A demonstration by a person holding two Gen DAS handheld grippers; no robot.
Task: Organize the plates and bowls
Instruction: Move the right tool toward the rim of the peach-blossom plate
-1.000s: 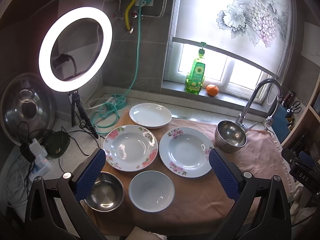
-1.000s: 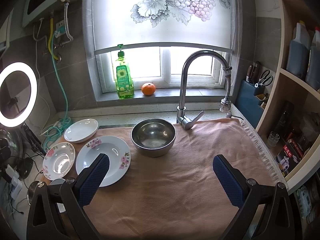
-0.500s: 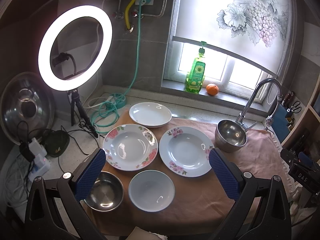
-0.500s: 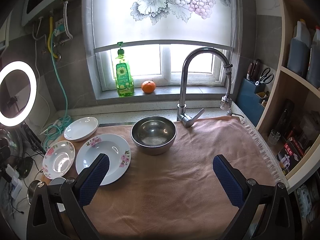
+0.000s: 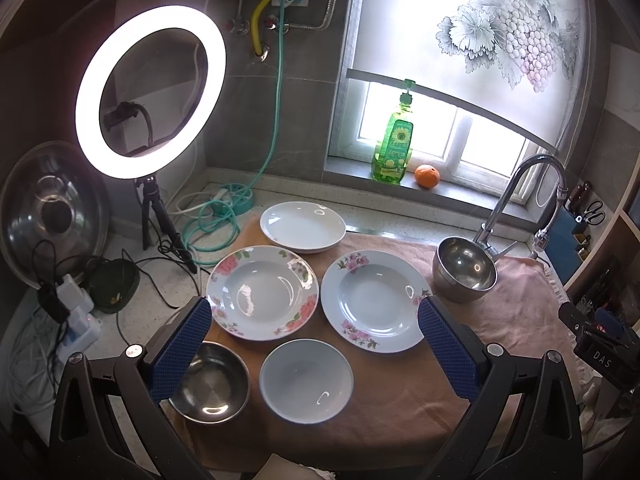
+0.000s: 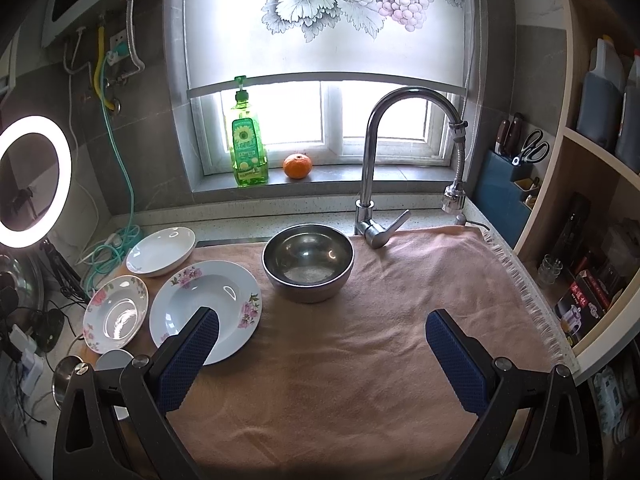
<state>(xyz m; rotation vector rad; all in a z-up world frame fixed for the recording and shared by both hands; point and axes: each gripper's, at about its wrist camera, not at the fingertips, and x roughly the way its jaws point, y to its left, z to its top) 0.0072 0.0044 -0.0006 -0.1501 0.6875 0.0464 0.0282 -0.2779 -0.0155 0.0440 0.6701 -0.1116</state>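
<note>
On the pink towel [image 5: 400, 404] lie two flowered plates: one with big pink roses [image 5: 262, 291] on the left and one with small pink blossoms [image 5: 374, 300] to its right. Behind them sits a plain white dish [image 5: 303, 226]. In front lie a plain pale bowl [image 5: 306, 380] and a small steel bowl [image 5: 212, 384]. A larger steel bowl [image 5: 465, 267] stands by the tap. My left gripper [image 5: 314, 322] hangs open above the front dishes, holding nothing. My right gripper [image 6: 322, 330] is open over bare towel [image 6: 360, 380], with the large steel bowl [image 6: 308, 261] just ahead.
A lit ring light [image 5: 150, 90] on a tripod, cables and a pot lid [image 5: 52, 212] crowd the counter's left side. The tap [image 6: 376, 168] rises behind the towel. A soap bottle [image 6: 249, 148] and an orange [image 6: 297, 166] sit on the sill. Shelves [image 6: 592, 160] line the right.
Both views shift very slightly; the right gripper has edged a little forward toward the steel bowl. No dish has moved and both grippers stay open.
</note>
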